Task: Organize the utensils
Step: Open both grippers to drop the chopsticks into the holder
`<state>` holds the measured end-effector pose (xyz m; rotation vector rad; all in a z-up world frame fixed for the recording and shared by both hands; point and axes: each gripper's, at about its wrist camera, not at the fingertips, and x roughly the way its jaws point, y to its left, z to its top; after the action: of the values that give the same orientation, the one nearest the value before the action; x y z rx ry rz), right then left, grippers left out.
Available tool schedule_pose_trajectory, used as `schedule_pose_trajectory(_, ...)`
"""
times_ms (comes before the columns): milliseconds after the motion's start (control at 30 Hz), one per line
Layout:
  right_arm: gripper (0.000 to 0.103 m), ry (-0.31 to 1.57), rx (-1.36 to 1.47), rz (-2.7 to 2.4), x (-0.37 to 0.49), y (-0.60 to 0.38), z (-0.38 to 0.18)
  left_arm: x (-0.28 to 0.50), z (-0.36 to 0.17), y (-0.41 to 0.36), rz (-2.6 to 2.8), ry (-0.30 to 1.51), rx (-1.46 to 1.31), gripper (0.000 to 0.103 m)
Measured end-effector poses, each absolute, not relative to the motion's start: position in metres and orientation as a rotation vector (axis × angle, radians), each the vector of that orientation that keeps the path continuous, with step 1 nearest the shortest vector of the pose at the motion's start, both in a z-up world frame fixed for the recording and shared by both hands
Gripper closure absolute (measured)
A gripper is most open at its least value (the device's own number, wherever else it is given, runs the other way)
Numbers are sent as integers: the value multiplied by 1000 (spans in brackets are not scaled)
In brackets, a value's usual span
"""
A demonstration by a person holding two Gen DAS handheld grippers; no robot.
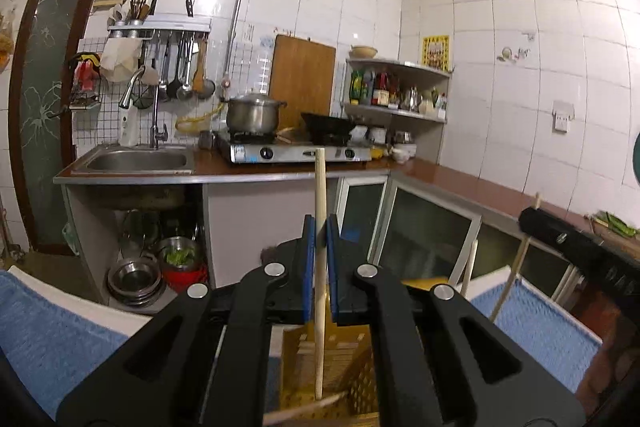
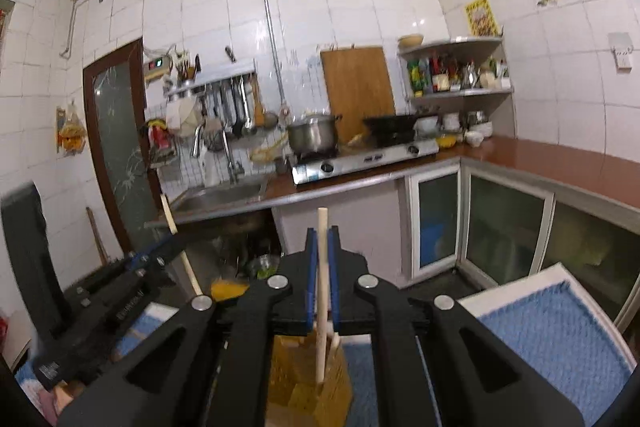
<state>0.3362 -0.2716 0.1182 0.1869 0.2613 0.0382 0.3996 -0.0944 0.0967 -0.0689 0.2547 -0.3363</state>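
Observation:
In the left wrist view, my left gripper is shut on a pale wooden chopstick that stands upright between its blue pads. The stick's lower end hangs over a yellow lattice holder. In the right wrist view, my right gripper is shut on a second upright chopstick, whose lower end reaches into the same yellow holder. Another stick leans in the holder. Each view shows the other gripper from the side: the right gripper and the left gripper.
The holder stands on a blue towel over a white table. Beyond are a brown counter with a sink and a gas stove, and glass-door cabinets below. One more pale stick rises at the right.

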Motion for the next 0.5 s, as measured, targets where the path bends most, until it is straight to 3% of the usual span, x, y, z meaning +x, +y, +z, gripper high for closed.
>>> schedule_pose_trajectory(200,97,326,189,38,343,-271,89,404,81,-84,-326,377,-54,98)
schedule_pose_trajectory(267,96,357,200,45,344,-272,85,404,81,-80,-324,404,-51,92)
schedule_pose_trajectory(333,95,384,210,55,343,-273,86,399,86,-74,-301,422,-61,54)
schedule_pose_trajectory(400,95,390,212,47,339,-276,88,389,96,-64,-270,410,-75,32)
schedule_pose_trajectory(467,75,392,243,52,333,-280,95,379,106,-56,-267,409,-86,25)
schedule_pose_trajectory(500,48,380,253,42,327,-280,101,374,111,-50,-272,421,-92,21)
